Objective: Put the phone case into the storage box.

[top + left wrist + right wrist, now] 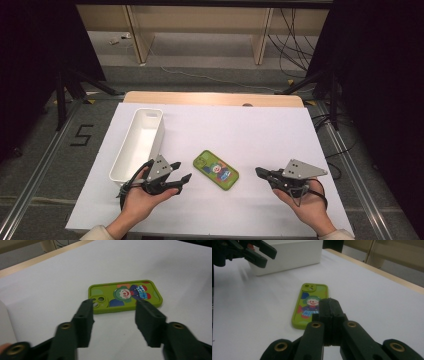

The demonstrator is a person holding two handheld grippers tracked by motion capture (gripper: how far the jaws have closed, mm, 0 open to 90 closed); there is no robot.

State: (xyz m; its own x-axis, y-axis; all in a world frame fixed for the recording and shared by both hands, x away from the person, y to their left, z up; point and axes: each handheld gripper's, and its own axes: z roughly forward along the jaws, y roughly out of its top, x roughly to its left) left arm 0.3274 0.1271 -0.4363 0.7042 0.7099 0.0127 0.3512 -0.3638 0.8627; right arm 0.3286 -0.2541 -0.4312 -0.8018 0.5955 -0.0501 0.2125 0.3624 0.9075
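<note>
Nearby, at the left of the white sheet (250, 135), a long white bin (137, 145) stands with its visible inside bare. Right of it, the green phone case (216, 170) lies flat on the sheet between both grippers, apart from the bin, its clown picture facing up. The left gripper (181, 176), beside the bin's near end, points at the case with its jaws partly apart and nothing between them; the case lies just beyond their tips. The right gripper (260, 171) points at the case from the other side, jaws pressed together on nothing. Bare sheet stretches around the case to the far wooden edge (215, 98).
</note>
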